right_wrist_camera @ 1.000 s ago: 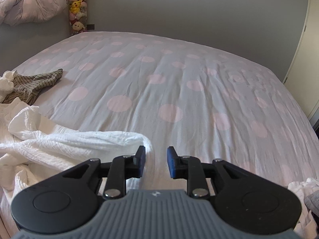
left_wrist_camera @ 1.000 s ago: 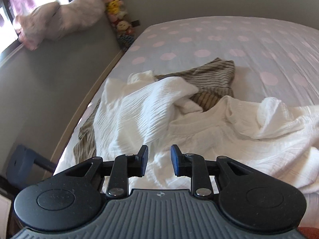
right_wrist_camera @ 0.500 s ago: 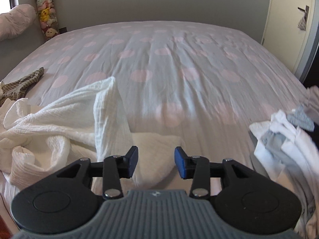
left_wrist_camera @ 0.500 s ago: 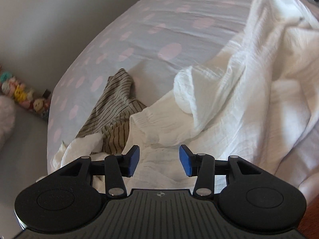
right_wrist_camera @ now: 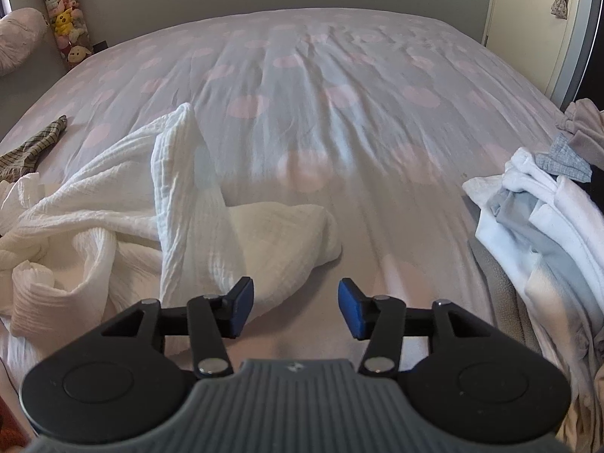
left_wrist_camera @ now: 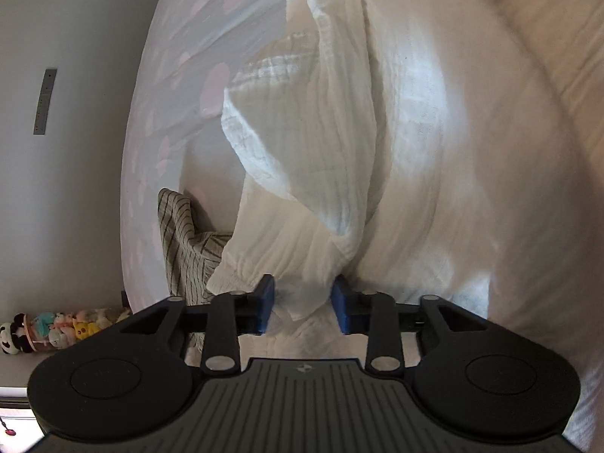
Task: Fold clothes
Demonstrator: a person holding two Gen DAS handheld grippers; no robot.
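My left gripper point(left_wrist_camera: 302, 304) part-open around white garment point(left_wrist_camera: 321, 158), grip unclear; right gripper point(right_wrist_camera: 295, 308) wide, empty.

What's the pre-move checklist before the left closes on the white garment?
1. White garment between the left gripper pads: ok, a bunched fold sits in the gap.
2. Left jaws shut on it: not ok, gaps show.
3. Striped garment out of the bite: ok, it lies left of the pads.
4. Right gripper free: ok, open, nothing between the pads.
5. Clothes pile apart from the white garment: ok.
6. Which part of the garment is in the bite: cannot tell.
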